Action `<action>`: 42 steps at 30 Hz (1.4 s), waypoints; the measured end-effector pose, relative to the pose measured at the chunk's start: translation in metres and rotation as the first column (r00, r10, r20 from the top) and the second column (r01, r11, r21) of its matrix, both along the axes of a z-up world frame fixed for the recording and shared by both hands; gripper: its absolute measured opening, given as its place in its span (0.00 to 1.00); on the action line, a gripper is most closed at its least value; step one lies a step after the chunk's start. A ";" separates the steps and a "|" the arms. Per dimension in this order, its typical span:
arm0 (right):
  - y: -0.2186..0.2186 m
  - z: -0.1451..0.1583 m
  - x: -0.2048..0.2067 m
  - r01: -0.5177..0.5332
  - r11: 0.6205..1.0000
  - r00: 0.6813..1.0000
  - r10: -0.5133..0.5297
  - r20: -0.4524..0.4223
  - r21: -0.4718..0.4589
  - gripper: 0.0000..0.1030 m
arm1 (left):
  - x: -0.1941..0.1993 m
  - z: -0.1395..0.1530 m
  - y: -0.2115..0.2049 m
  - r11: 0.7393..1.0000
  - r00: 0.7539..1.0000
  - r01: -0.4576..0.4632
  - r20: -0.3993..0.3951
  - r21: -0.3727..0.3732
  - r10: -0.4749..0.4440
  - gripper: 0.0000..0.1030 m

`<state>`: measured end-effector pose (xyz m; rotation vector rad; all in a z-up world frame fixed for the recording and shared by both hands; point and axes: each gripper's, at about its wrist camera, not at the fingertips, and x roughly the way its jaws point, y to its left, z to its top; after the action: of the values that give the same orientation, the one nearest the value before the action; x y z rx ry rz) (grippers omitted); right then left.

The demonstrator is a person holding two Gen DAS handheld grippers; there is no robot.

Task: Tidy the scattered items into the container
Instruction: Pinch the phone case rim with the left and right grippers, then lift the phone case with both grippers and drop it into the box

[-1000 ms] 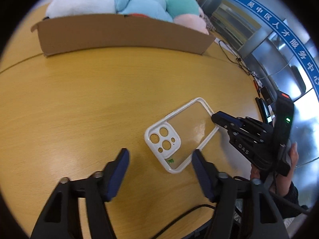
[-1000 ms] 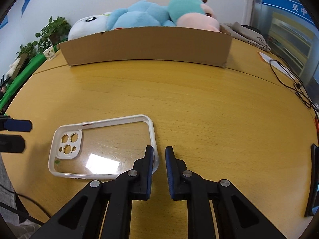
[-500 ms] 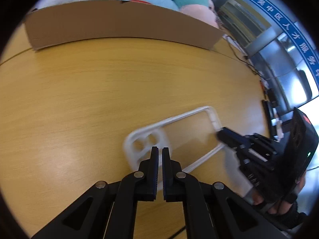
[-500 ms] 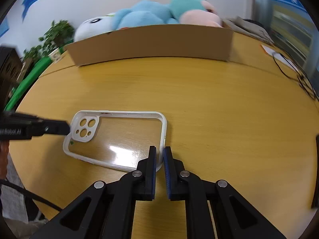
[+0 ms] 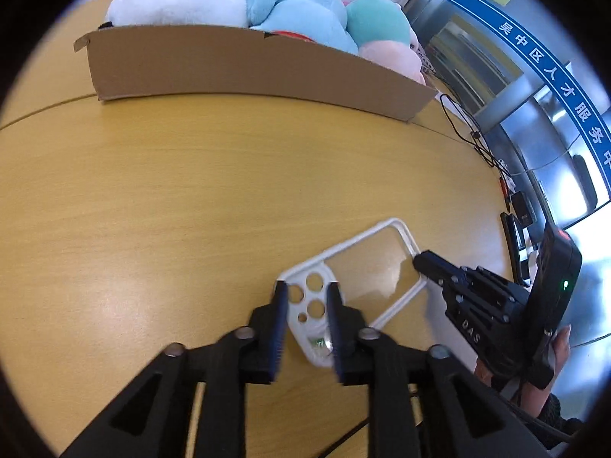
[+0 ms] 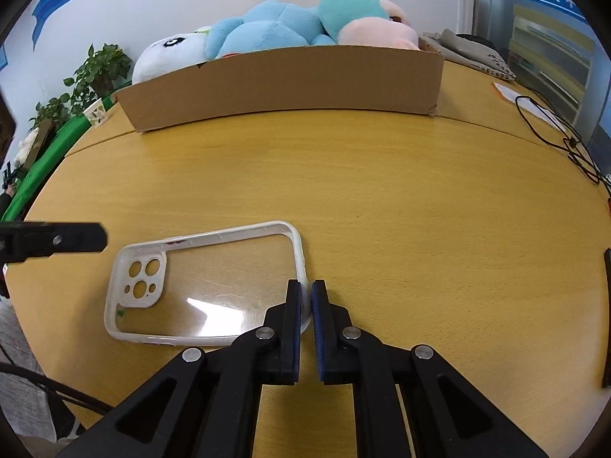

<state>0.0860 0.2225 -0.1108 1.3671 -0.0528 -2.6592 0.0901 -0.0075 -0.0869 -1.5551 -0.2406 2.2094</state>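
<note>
A clear phone case (image 5: pixel 382 271) with a white rim lies on the wooden table, also in the right wrist view (image 6: pixel 229 278). My left gripper (image 5: pixel 307 297) hovers over its camera-cutout end; the jaws are opening, with the cutout block showing between the fingers and no pad pressing on it. My right gripper (image 6: pixel 306 297) is shut on the white rim at the case's opposite short end, and its tip (image 5: pixel 420 257) shows in the left wrist view. A cardboard box (image 6: pixel 286 80) stands at the far side of the table, holding plush toys (image 6: pixel 275 26).
A black cable (image 6: pixel 565 133) trails over the table's right side near a paper sheet (image 6: pixel 511 93). Dark devices (image 5: pixel 515 229) lie at the right edge. Potted plants (image 6: pixel 95 72) stand beyond the left edge. A person's hand (image 5: pixel 561 347) holds the right gripper.
The left jaws went from wide open to shut, then parted again over the case's camera end. The right jaws closed onto the rim at the other end. The case turned slightly.
</note>
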 end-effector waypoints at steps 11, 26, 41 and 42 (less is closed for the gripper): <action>-0.002 0.001 -0.002 0.029 0.999 1.000 -0.029 -0.002 0.026 0.06 | -0.005 -0.024 0.021 0.998 0.997 0.005 0.076 -0.066 0.001 0.10; 0.007 0.059 -0.015 0.039 0.999 0.993 -0.038 -0.110 0.005 0.07 | -0.042 0.071 0.020 0.999 0.987 -0.010 -0.159 -0.039 0.004 0.08; -0.005 0.190 -0.159 -0.071 0.996 0.945 0.083 -0.315 0.048 0.06 | -0.169 0.181 -0.004 0.999 0.900 0.004 -0.436 -0.040 -0.021 0.09; -0.008 0.195 -0.174 -0.080 0.995 0.942 0.097 -0.321 0.065 0.06 | -0.184 0.182 -0.009 1.000 0.900 0.004 -0.436 -0.025 -0.014 0.09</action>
<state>-0.0882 0.2142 0.0845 0.9029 0.1120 -2.7853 -0.0941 -0.0161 0.0947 -1.0229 -0.0689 2.4866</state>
